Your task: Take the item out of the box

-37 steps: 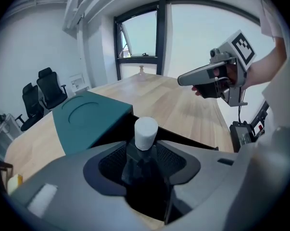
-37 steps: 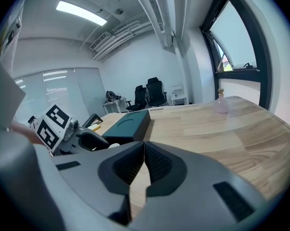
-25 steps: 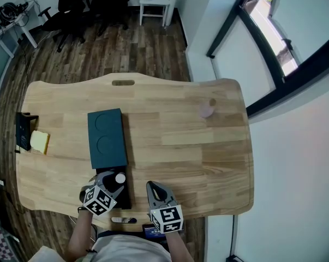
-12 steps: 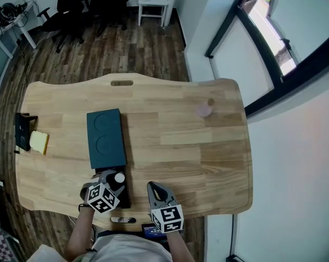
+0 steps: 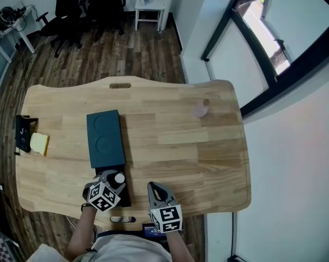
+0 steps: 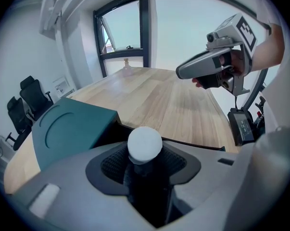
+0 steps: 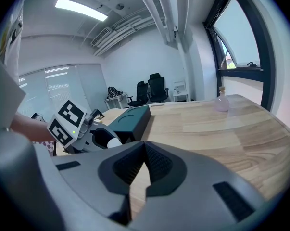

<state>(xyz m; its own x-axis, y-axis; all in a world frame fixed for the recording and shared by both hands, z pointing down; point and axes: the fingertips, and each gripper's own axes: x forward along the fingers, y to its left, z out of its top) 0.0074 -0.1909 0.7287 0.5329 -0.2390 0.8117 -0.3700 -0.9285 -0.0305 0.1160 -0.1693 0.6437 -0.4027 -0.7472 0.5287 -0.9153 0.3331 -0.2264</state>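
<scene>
A dark bottle with a round white cap (image 5: pixel 119 178) (image 6: pixel 145 141) stands upright in the black box base (image 5: pixel 126 196) near the table's front edge. My left gripper (image 5: pixel 114 181) (image 6: pixel 145 170) reaches round it. Its jaws are closing, with the bottle's dark body between them and filling the gap from pad to pad. The teal box lid (image 5: pixel 105 138) (image 6: pixel 72 126) (image 7: pixel 130 119) lies flat just beyond the base. My right gripper (image 5: pixel 155 189) (image 7: pixel 144 163) hovers to the right over bare wood, its pads together and holding nothing.
A yellow notepad (image 5: pixel 39 142) and a black case (image 5: pixel 23 132) lie at the left edge. A small pink flask (image 5: pixel 200 110) (image 7: pixel 221 102) stands at the far right. A dark device (image 6: pixel 243 126) hangs off the front edge. Office chairs stand on the floor beyond the table.
The left gripper has edged slightly forward around the bottle. The right gripper, the lid and the box base stay where they were.
</scene>
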